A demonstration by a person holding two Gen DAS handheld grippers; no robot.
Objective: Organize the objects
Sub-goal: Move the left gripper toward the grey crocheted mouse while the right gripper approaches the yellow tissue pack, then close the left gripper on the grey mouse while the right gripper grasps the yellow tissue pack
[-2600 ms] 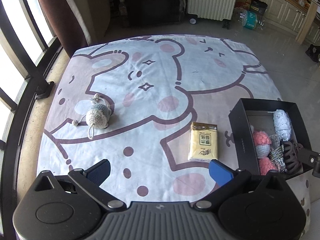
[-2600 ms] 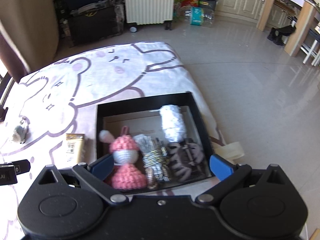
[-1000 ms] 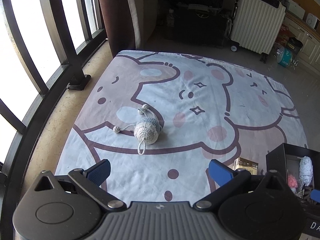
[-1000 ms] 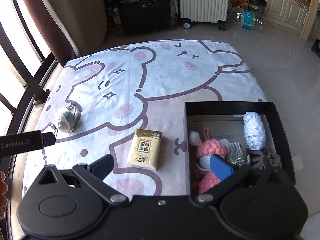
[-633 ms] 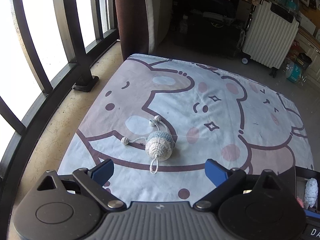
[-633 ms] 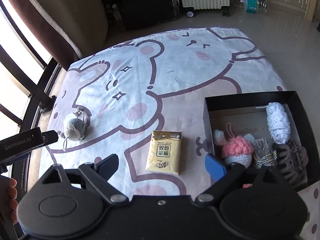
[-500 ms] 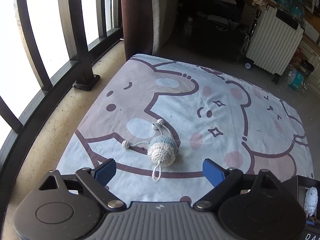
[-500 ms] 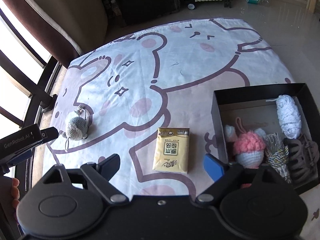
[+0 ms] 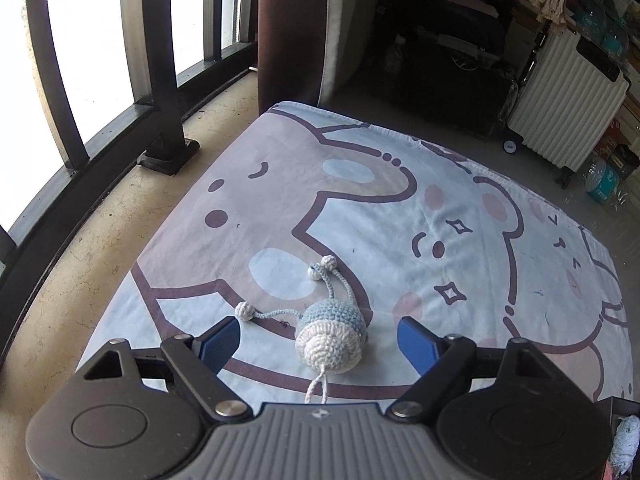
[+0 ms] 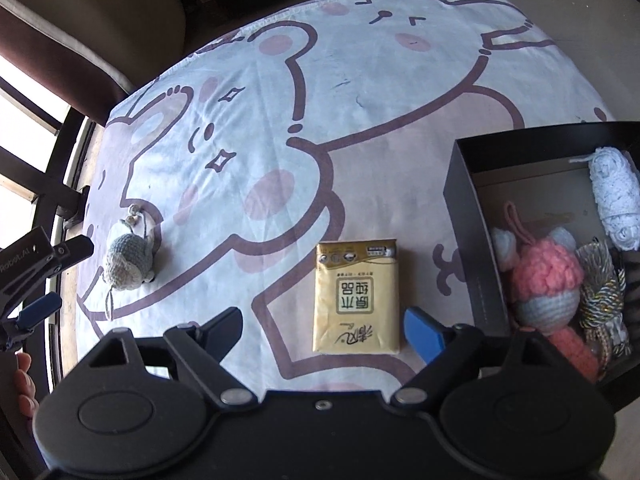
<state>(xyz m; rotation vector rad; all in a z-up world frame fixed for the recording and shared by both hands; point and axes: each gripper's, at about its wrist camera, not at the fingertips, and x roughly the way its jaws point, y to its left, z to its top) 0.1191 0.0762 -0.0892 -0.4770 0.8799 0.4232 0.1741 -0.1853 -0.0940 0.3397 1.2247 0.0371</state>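
A grey-and-cream crocheted toy [image 9: 331, 338] with pompom strings lies on the cartoon-bear cloth [image 9: 400, 208]. My left gripper [image 9: 320, 340] is open, its jaws on either side of the toy without touching it. The toy also shows at the left in the right wrist view [image 10: 128, 261], with the left gripper [image 10: 38, 280] beside it. My right gripper [image 10: 322, 330] is open just above a yellow tissue pack [image 10: 357, 295]. A black box [image 10: 468, 220] at the right holds a pink crocheted doll [image 10: 548, 276], white yarn [image 10: 614, 196] and striped cord [image 10: 600, 288].
A window railing [image 9: 160, 92] and bare stone floor [image 9: 80, 248] border the cloth on the left. A brown curtain [image 9: 288, 28], dark luggage [image 9: 444, 68] and a white suitcase [image 9: 568, 92] stand beyond the far edge.
My left gripper has moved left and down until the crocheted toy sits between its jaws. My right gripper has moved left from the box and down over the tissue pack.
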